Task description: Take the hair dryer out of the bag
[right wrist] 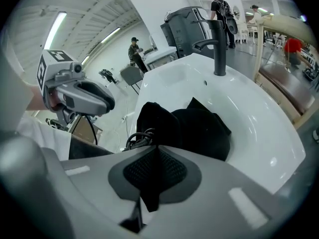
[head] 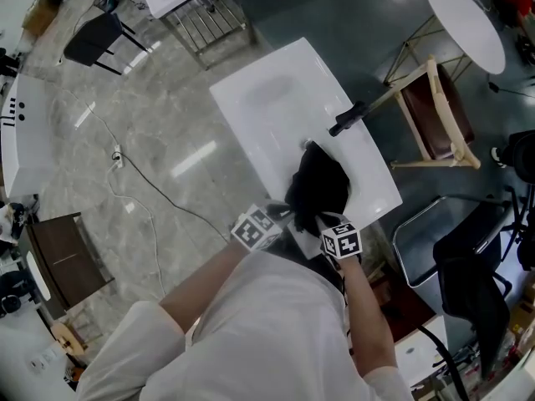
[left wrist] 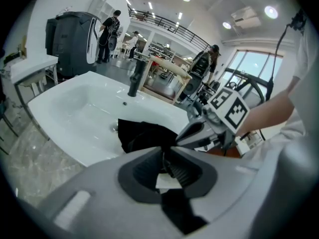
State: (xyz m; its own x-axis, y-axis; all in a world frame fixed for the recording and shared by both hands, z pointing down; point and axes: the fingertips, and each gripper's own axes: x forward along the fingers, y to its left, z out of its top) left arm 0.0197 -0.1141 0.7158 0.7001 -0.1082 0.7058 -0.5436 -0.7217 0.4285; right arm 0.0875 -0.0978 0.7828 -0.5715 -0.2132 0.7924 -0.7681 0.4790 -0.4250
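We saw the white sink (head: 267,98) on its stand over the pale floor, with the black bag (head: 318,182) slumped in the basin at the rim nearest us. Our left gripper (left wrist: 167,158) met the bag from the left. Its jaws were almost together, pinching a fold of the black fabric, and a small white tag (left wrist: 167,181) showed just behind the pads. The right gripper (right wrist: 157,163), close beside it, was clamped on the bag's near edge, with a strip of fabric hanging below its closed pads. A loop of black cord (right wrist: 135,139) showed at the bag's mouth, just ahead of that gripper. The hair dryer itself we could not make out. Further right, the dark faucet (head: 347,117) stood at the sink's far edge, and a wooden chair (head: 435,115) stood beyond it.
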